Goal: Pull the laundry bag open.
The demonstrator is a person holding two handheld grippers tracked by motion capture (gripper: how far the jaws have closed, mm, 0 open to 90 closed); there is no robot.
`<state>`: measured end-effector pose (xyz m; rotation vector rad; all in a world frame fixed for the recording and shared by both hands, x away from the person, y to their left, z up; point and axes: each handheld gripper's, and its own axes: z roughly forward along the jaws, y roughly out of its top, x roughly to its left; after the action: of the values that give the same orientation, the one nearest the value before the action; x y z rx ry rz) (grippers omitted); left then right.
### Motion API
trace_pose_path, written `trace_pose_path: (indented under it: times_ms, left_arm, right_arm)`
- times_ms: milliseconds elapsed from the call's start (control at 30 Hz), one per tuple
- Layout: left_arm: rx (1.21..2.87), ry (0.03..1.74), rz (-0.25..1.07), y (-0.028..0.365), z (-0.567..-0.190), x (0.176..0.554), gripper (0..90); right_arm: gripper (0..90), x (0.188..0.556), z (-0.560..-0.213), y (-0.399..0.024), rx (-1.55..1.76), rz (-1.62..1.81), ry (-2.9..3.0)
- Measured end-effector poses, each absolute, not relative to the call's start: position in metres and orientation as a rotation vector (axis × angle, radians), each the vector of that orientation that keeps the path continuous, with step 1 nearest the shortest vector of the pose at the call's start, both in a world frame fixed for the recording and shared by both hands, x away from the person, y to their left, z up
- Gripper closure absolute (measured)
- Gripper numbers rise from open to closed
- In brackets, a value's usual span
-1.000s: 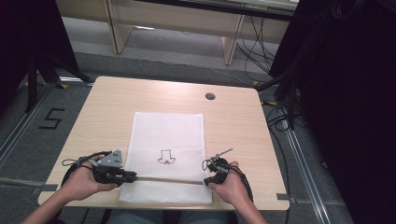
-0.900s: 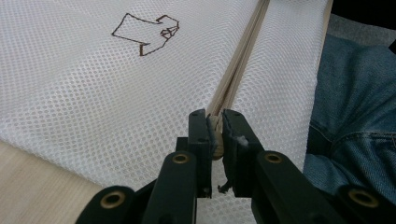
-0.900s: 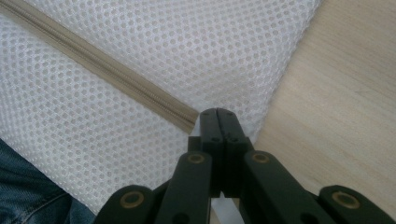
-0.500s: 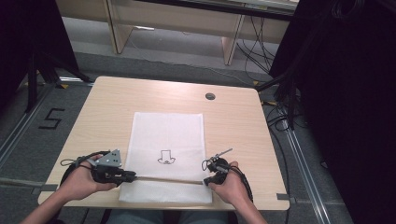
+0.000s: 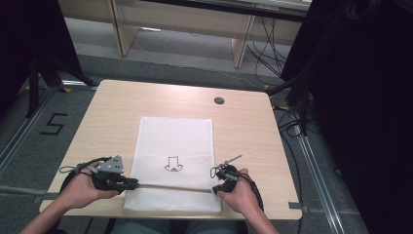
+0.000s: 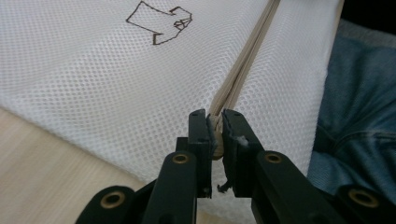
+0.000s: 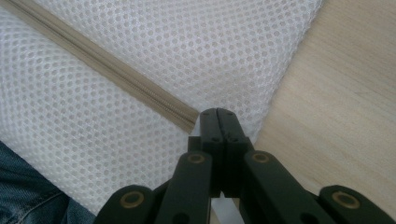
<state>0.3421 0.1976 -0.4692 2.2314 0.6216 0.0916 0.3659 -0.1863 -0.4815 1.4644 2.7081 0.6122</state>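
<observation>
A white mesh bag (image 5: 175,161) lies flat on the tabletop (image 5: 112,112), its beige zipper (image 5: 170,186) near the front edge. The left gripper (image 6: 215,135) has its fingers clamped on the zipper end. The right gripper (image 7: 218,122) has its fingers together at the opposite end, on the mesh.

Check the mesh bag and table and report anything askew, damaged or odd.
Nothing stands out. The white mesh bag lies flat and square on the table, its beige zipper looks intact, and both grippers pinch its two ends.
</observation>
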Motion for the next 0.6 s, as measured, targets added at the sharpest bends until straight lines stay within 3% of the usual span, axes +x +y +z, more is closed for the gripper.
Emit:
trace_pose_path:
  times_ms: [600]
  left_arm:
    - [2.206,0.774,0.155,0.231,-0.471,0.345,81.9]
  right_arm:
    - [90.0,0.367,-0.481,-0.186,1.475,0.606,2.717]
